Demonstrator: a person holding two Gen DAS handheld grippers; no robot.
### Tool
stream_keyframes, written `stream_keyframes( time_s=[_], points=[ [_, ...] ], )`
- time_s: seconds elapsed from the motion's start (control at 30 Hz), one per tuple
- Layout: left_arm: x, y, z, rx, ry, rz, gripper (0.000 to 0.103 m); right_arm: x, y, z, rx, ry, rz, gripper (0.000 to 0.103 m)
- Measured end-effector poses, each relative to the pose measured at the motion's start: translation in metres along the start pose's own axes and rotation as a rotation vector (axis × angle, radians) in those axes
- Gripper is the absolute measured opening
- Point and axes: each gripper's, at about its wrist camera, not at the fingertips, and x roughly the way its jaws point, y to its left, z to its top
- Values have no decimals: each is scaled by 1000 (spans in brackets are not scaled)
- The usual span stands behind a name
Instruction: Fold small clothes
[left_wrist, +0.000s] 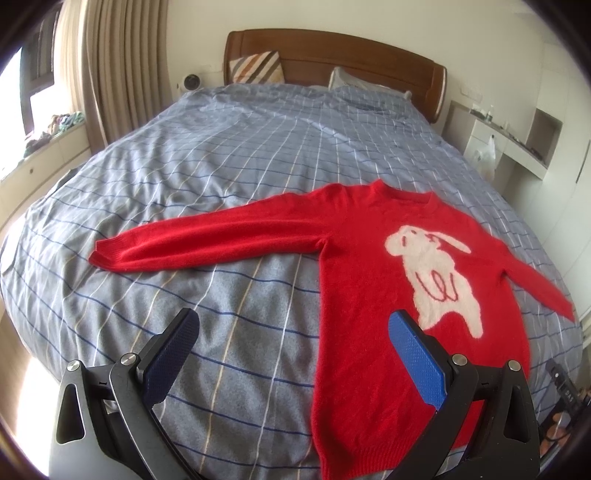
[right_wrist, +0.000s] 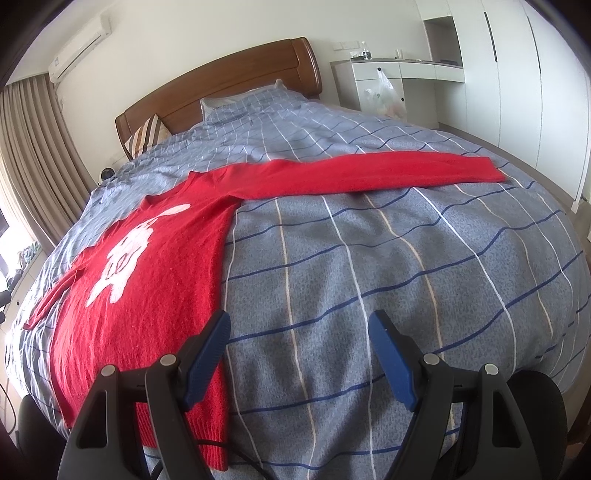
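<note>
A wide bed (left_wrist: 221, 177) under a blue-grey checked cover fills the room, its wooden headboard (left_wrist: 332, 55) at 12 o'clock against a white wall. Beige curtains (left_wrist: 110, 74) and a bright window (left_wrist: 14, 96) stand at 10 o'clock. White wardrobes (right_wrist: 517, 74) rise at 2 o'clock; an air conditioner (right_wrist: 79, 46) hangs at 11.

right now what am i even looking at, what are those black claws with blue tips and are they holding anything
Those claws are two hand-held grippers, one in each of a person's hands, each with a camera looking along its fingers. One picture comes from the left gripper, the other from the right gripper. Both stand open and hold nothing. On the bed lies a red sweater with a white animal on the front, spread flat with its sleeves out to the sides, not yet folded.
</note>
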Motion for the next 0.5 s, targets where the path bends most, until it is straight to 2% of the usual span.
stream_keyframes(
  time_s=[0.23, 0.37, 0.43, 0.5],
  points=[
    [-3, -2, 1, -11, -8, -6, 102, -5, -13, 8, 41, -2, 36, 76],
    [-7, 1, 1, -4, -21, -11, 103, -9, -48, 41, 116, -28, 72, 76],
    [-7, 3, 1, -8, -21, -15, 103, -5, -84, 67, 238, -48, 105, 76],
    [-8, 5, 1, -23, -22, -19, 102, 7, -130, 88, 423, -48, 156, 76]
  ],
)
